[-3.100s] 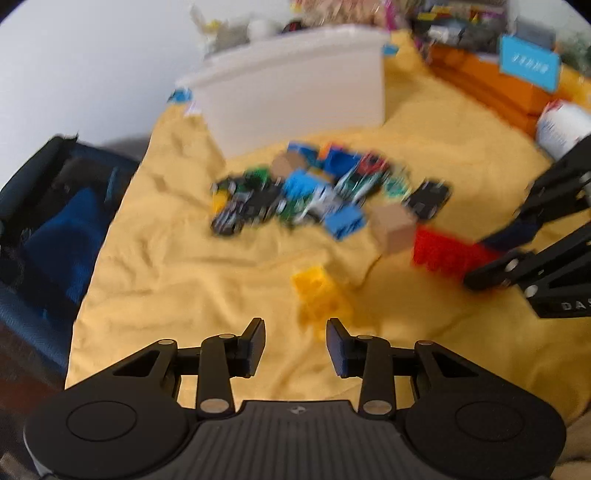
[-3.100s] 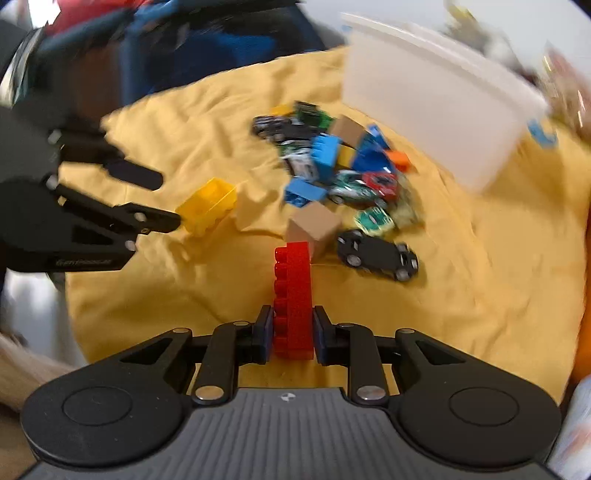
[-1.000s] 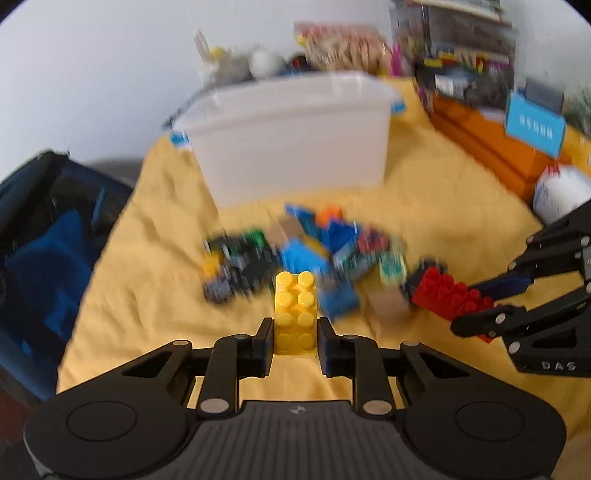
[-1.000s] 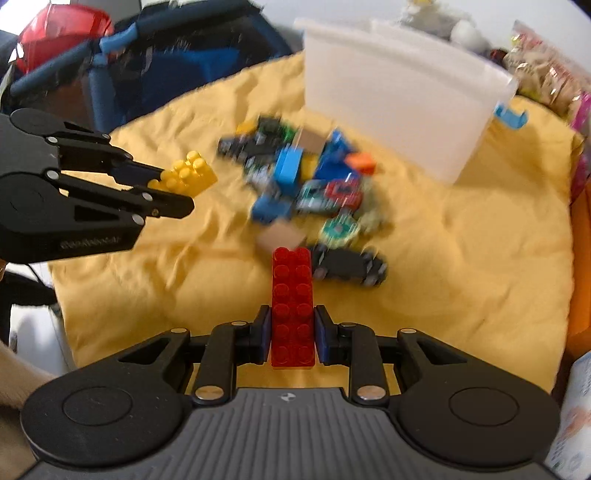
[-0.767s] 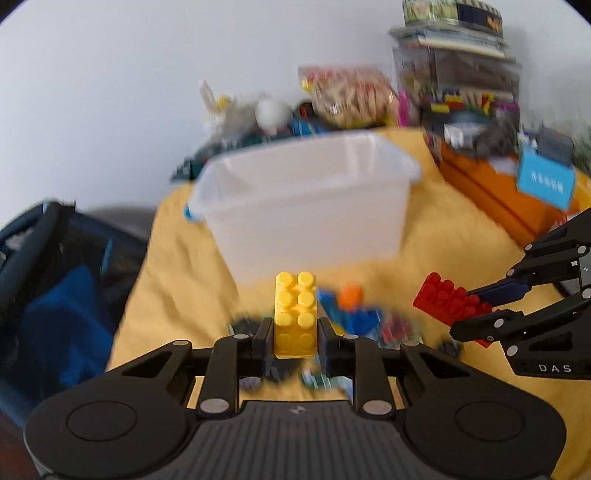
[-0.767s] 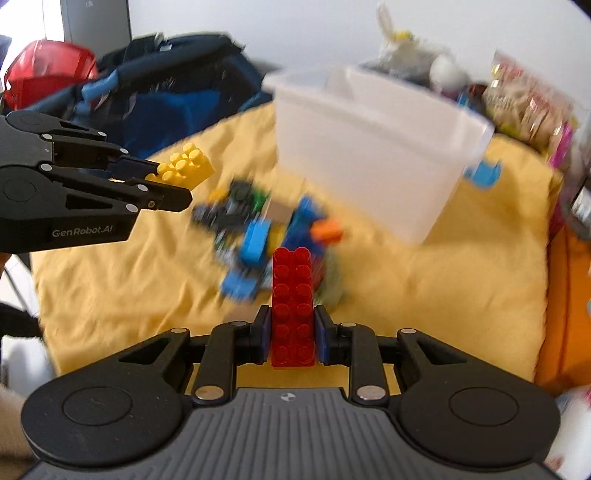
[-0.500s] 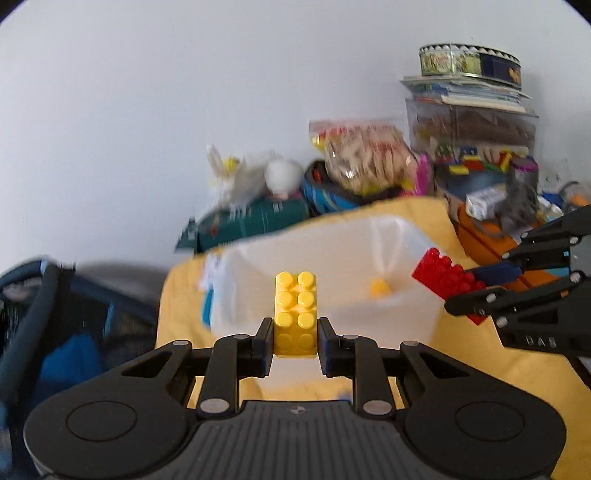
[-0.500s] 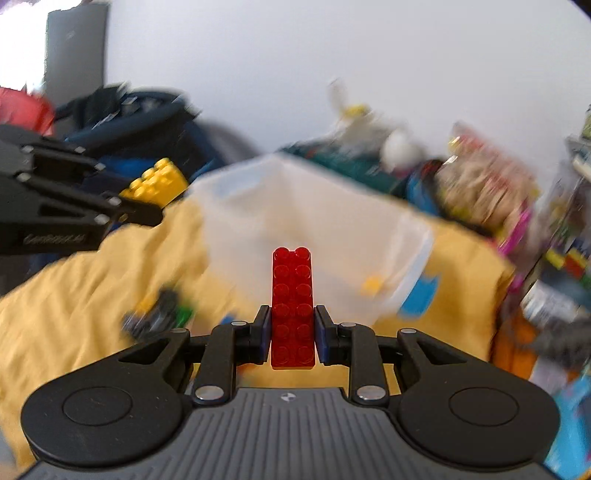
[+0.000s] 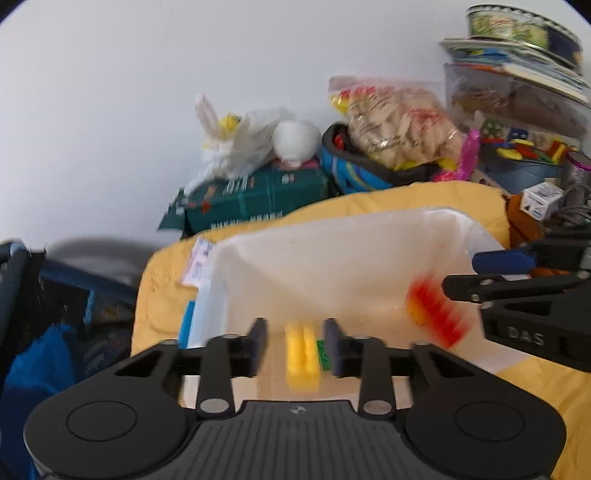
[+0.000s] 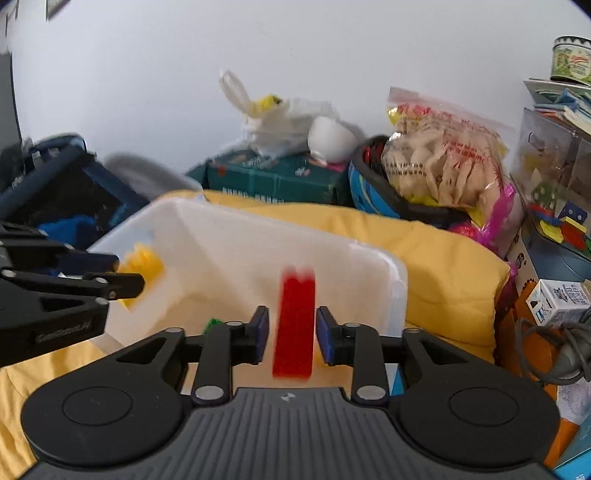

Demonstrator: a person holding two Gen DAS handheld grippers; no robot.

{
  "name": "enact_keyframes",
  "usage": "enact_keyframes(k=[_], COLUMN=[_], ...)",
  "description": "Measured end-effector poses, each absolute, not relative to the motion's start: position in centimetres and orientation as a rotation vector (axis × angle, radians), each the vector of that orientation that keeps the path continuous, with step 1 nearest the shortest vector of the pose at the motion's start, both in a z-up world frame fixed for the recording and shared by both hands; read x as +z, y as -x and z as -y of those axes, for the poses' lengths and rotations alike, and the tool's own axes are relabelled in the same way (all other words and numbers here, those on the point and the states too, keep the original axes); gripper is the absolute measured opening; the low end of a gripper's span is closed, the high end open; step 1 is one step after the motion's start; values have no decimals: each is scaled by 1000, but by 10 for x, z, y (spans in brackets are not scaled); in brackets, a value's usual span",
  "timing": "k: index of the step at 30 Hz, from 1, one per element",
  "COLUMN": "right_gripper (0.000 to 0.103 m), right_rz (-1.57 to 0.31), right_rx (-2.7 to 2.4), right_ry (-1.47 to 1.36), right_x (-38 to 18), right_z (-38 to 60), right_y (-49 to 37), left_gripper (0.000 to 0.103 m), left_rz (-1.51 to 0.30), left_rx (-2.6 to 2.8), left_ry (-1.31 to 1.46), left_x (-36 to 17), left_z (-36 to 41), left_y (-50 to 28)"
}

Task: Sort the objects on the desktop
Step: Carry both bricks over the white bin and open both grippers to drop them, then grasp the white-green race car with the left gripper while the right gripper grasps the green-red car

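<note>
Both jaws just opened over the bin (image 9: 369,236): yellow brick (image 9: 301,356) btwn left gripper (image 9: 295,347) pads, red brick (image 10: 293,325) btwn right gripper (image 10: 291,334) pads, both released, upright, dropping.

A plain white wall (image 9: 147,110) fills the upper half of both views and is evenly lit by soft daylight. A yellow cloth (image 10: 443,258) is spread over the surface in the lower part of the frames. Along the wall, clutter is piled: a dark green box (image 9: 255,199) at centre, a white plastic bag (image 10: 280,118) on top of it, and a clear bag of snacks (image 10: 443,162) to the right. At the upper right, books and a round tin (image 9: 517,29) are stacked. A dark blue bag (image 9: 55,314) is seen at the left edge.
</note>
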State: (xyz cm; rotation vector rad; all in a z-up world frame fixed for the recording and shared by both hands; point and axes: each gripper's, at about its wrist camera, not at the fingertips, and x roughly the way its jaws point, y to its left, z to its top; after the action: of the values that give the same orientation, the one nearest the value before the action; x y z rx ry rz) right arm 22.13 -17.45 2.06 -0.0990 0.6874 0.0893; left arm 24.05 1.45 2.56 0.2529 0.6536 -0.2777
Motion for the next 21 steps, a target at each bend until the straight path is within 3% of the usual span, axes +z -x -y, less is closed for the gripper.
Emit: enact_keyframes(k=[2,7,9,12,16,18,21], right_gripper=[37,38,48,58,56,46,44], right_rz=[-669,-639,-612,-612,-706,-754,-859], right_rx=[100,160,194,276,350,391,419], right_ry=[132,145,158,173,177,187,159], right_x=[24,33,35,29,-2,-17,-42], right_z=[171,164,165,166,164,161,160], right_y=[-212,-190,-172,-141,-103,-86,-68], left_gripper=[59,60,67,68,68,68,68], left_rz=[-622,-598,-591,-624,-716,-753,-800], left_rx=[-283,-291,-289,-284,-306,-324,-349], left_ry=[-264,-236,-233,-237,-205,-197,-215], left_x=[31,41,37,19,-11,-24,-44], left_z=[-19,-38,-51,-63,-69,-67,-62], left_y=[-230,-196,-172,-136,-96,-78,-57])
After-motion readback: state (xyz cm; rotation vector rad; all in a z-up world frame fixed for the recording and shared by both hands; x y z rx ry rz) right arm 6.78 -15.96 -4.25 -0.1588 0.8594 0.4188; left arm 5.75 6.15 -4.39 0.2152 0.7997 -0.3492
